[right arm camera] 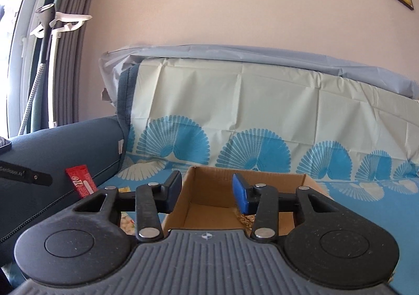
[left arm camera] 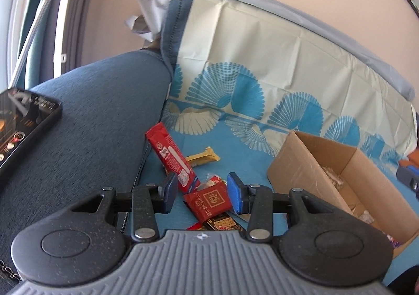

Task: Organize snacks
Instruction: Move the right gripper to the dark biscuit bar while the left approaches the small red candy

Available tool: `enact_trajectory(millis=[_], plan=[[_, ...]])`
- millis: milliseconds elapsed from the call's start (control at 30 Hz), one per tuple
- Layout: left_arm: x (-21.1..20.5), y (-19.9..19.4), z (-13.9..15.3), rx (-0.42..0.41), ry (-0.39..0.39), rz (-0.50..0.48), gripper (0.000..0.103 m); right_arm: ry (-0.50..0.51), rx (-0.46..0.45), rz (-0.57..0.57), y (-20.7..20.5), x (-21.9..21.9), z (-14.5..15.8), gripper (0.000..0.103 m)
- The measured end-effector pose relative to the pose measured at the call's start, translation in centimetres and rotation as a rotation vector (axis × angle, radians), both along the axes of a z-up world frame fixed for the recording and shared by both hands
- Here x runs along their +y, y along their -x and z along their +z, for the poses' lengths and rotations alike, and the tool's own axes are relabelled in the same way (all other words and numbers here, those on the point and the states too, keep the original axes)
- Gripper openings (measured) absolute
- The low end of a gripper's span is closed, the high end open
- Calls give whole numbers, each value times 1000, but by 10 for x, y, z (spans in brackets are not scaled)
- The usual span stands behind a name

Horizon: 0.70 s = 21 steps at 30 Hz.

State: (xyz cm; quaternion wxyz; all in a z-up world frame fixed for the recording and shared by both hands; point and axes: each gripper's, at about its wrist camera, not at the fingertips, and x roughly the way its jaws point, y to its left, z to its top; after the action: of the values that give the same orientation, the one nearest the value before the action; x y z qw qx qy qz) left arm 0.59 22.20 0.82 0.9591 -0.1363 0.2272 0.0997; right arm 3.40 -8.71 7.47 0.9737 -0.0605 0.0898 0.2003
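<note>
Holding the left gripper (left arm camera: 201, 191) over the sofa seat (left arm camera: 235, 148), we keep its jaws released around a small red packet (left arm camera: 209, 202), pads apart from it. A long red wrapper (left arm camera: 171, 157) leans near the armrest (left arm camera: 99, 117). Our right gripper (right arm camera: 207, 191) hangs above the cardboard box (right arm camera: 209, 190), jaws parted and empty.

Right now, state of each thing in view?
Left gripper: jaws open around the red square packet, pads not touching it.
Right gripper: jaws open, empty, over the cardboard box.
Cardboard box: open-topped, some contents inside.
Long red packet: propped against the sofa arm.
Gold bar: lying flat.
Phone: screen on.
</note>
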Motion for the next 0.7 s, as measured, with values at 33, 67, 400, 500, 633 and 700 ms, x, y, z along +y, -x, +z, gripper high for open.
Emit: enact_trajectory(millis=[33, 67, 400, 500, 633, 700], plan=[[3, 0, 0, -1, 14, 8, 46, 14, -9, 17, 3, 3, -2, 40], [4, -1, 0, -2, 24, 15, 46, 29, -16, 34, 5, 7, -4, 40], [17, -2, -3, -25, 102, 82, 37, 45, 21, 216, 26, 41, -17, 33], [17, -2, -2, -37, 112, 61, 27, 62, 34, 292, 32, 60, -25, 31], [15, -5, -3, -22, 102, 32, 20, 56, 93, 336, 28, 84, -37, 31], [17, -5, -5, -17, 112, 35, 20, 53, 139, 342, 19, 94, -46, 31]])
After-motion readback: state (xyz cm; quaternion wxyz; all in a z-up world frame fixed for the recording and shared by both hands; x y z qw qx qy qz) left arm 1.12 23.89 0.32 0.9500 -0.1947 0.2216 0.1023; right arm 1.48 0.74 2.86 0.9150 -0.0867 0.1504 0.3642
